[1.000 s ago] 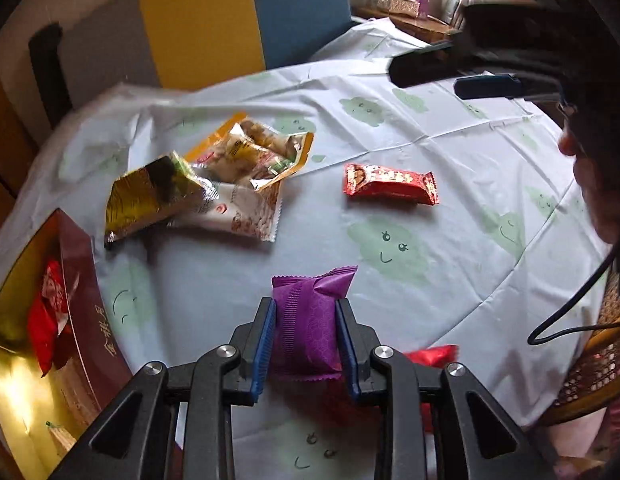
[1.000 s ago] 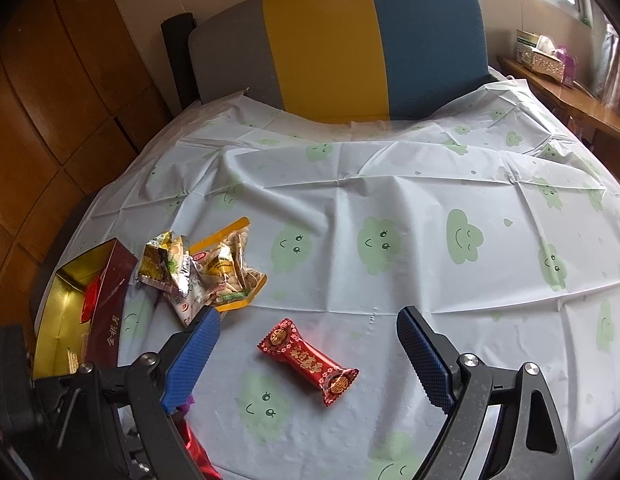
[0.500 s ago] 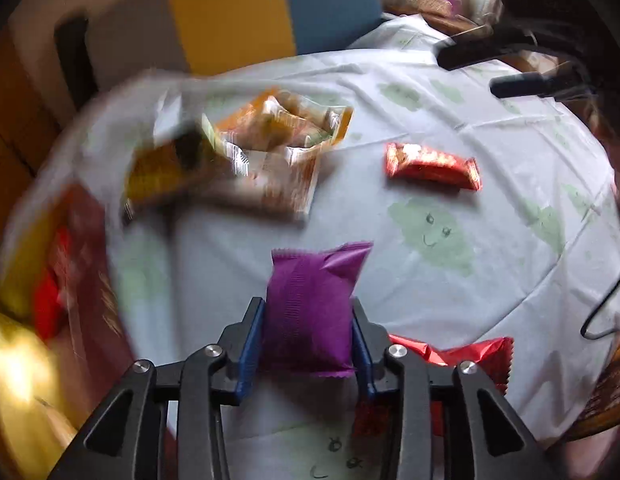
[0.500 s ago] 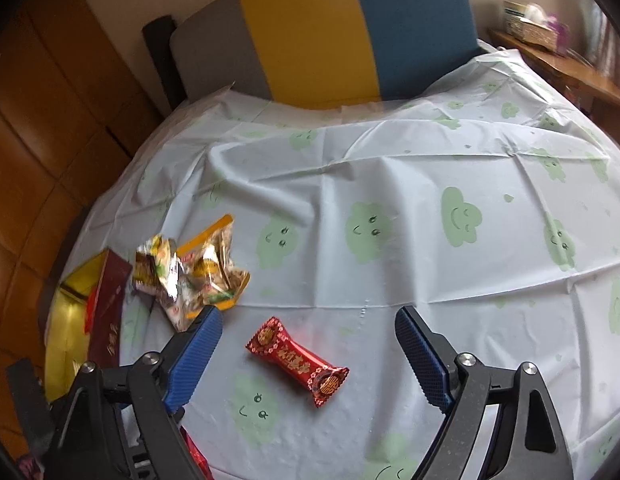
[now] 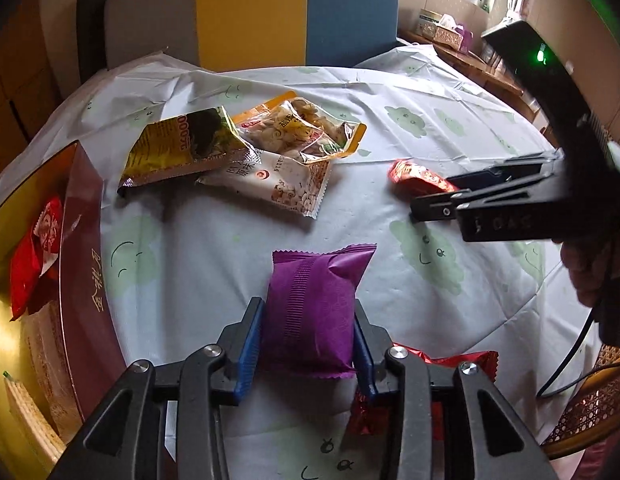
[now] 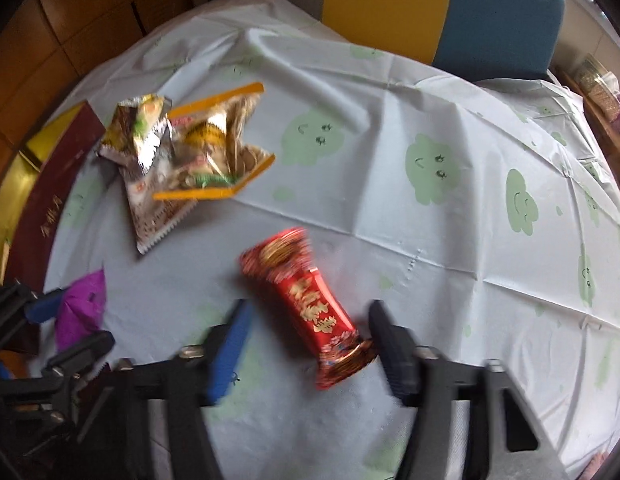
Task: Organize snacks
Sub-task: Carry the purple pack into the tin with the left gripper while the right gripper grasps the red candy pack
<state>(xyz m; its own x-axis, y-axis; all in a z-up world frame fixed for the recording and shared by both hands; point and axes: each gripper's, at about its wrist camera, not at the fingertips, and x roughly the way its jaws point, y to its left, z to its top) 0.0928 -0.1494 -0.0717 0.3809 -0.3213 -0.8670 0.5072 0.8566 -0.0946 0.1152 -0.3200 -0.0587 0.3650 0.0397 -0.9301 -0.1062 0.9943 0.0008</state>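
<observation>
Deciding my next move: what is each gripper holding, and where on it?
Left gripper clamps the purple packet across its lower sides. Right gripper, just closing, straddles the red candy, not gripping.

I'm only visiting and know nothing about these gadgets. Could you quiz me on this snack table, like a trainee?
1. Which snack sits between the fingers of the left gripper? A) purple crinkled foil packet B) green bottle C) banana
2. True or false: both fingers of the right gripper press the red gold-printed wrapped candy.
3. How many packets form the pile on the cloud-print tablecloth?

Key:
1. A. Those fingers have just been opening slightly, with the pads on the packet's sides.
2. False. They have just been closing around the candy, but a gap shows at the blue finger.
3. Three: gold foil packet, clear orange-edged bag, white packet.
</observation>
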